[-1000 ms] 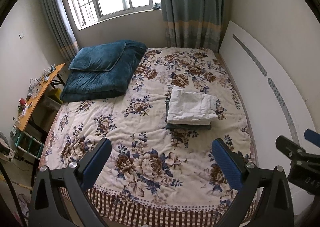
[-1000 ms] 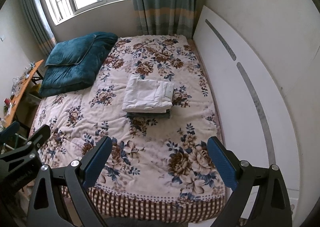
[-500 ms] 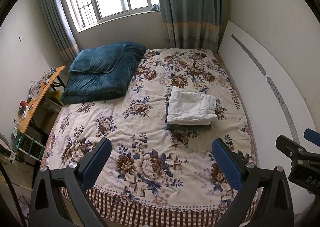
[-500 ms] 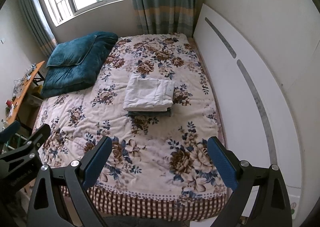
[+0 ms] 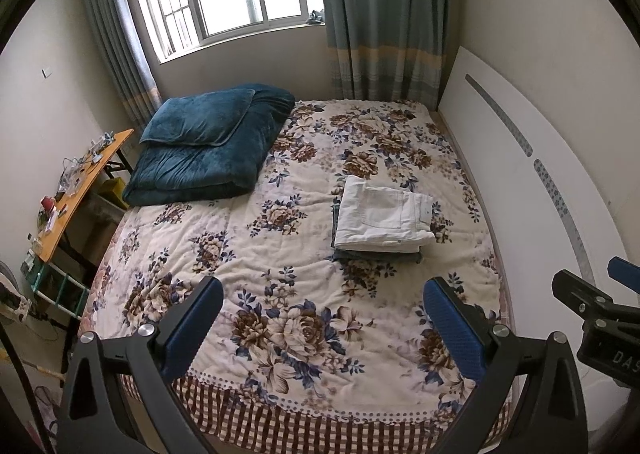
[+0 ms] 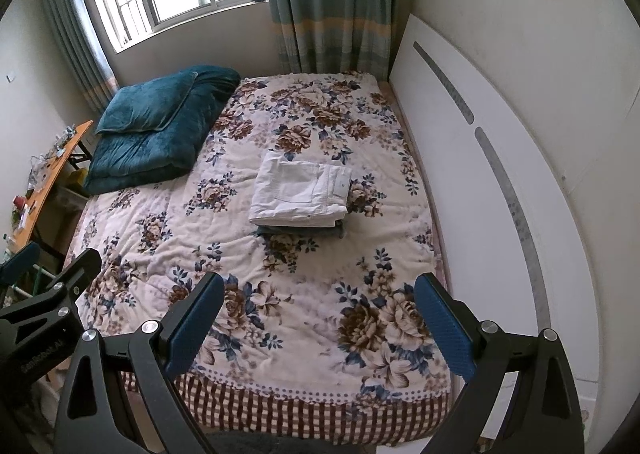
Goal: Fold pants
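Note:
Folded white pants (image 5: 383,214) (image 6: 301,190) lie in a neat stack on top of folded dark blue-grey pants (image 5: 376,255) (image 6: 300,231), on the right half of the floral bed cover (image 5: 280,254) (image 6: 240,262). My left gripper (image 5: 322,318) hangs open above the bed's near end, well short of the stack, with nothing between its blue pads. My right gripper (image 6: 316,314) is likewise open and empty, beside the left one. Each gripper shows at the edge of the other's view.
A folded teal quilt with a pillow (image 5: 208,142) (image 6: 156,126) fills the bed's far left corner. A white headboard panel (image 5: 532,190) (image 6: 480,158) runs along the right. An orange cluttered desk (image 5: 76,190) stands left of the bed. Window and curtains at the far wall.
Both views have pulled back and risen slightly, so the bed looks a bit farther away. The pants stack has not moved. Both grippers stay open.

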`<state>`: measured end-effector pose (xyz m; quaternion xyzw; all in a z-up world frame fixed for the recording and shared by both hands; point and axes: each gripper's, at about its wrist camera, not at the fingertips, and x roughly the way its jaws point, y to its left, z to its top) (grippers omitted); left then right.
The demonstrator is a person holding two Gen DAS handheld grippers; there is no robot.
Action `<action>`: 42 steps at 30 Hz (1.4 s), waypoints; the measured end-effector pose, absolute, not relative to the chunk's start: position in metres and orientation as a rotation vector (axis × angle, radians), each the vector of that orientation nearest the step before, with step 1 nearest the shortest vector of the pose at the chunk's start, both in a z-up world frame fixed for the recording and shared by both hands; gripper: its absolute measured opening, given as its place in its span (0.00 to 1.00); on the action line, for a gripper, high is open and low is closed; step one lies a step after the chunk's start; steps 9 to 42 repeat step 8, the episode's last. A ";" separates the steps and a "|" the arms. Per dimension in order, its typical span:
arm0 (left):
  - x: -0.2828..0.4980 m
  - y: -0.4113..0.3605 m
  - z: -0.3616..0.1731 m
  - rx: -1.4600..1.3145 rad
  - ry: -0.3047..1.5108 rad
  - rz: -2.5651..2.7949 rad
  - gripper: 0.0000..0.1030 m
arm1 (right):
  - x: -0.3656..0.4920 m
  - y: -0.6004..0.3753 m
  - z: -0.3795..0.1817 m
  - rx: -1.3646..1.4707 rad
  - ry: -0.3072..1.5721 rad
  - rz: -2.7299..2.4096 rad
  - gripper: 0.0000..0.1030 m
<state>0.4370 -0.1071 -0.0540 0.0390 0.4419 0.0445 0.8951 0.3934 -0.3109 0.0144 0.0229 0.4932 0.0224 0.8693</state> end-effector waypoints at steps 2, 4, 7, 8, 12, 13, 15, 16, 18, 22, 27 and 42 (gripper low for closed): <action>0.437 -0.106 -0.054 0.078 0.918 0.093 0.99 | 0.393 -0.312 0.015 0.047 1.028 0.046 0.95; 0.436 -0.107 -0.054 0.079 0.913 0.095 0.99 | 0.395 -0.311 0.017 0.046 1.027 0.049 0.95; 0.433 -0.106 -0.049 0.087 0.901 0.102 0.99 | 0.395 -0.310 0.018 0.048 1.027 0.052 0.95; 0.432 -0.105 -0.047 0.082 0.901 0.097 0.99 | 0.396 -0.311 0.018 0.049 1.026 0.052 0.95; 0.432 -0.105 -0.047 0.082 0.901 0.097 0.99 | 0.396 -0.311 0.018 0.049 1.026 0.052 0.95; 0.432 -0.105 -0.047 0.082 0.901 0.097 0.99 | 0.396 -0.311 0.018 0.049 1.026 0.052 0.95; 0.432 -0.105 -0.047 0.082 0.901 0.097 0.99 | 0.396 -0.311 0.018 0.049 1.026 0.052 0.95; 0.432 -0.105 -0.047 0.082 0.901 0.097 0.99 | 0.396 -0.311 0.018 0.049 1.026 0.052 0.95; 0.432 -0.105 -0.047 0.082 0.901 0.097 0.99 | 0.396 -0.311 0.018 0.049 1.026 0.052 0.95; 0.432 -0.105 -0.047 0.082 0.901 0.097 0.99 | 0.396 -0.311 0.018 0.049 1.026 0.052 0.95; 0.432 -0.105 -0.047 0.082 0.901 0.097 0.99 | 0.396 -0.311 0.018 0.049 1.026 0.052 0.95; 0.432 -0.105 -0.047 0.082 0.901 0.097 0.99 | 0.396 -0.311 0.018 0.049 1.026 0.052 0.95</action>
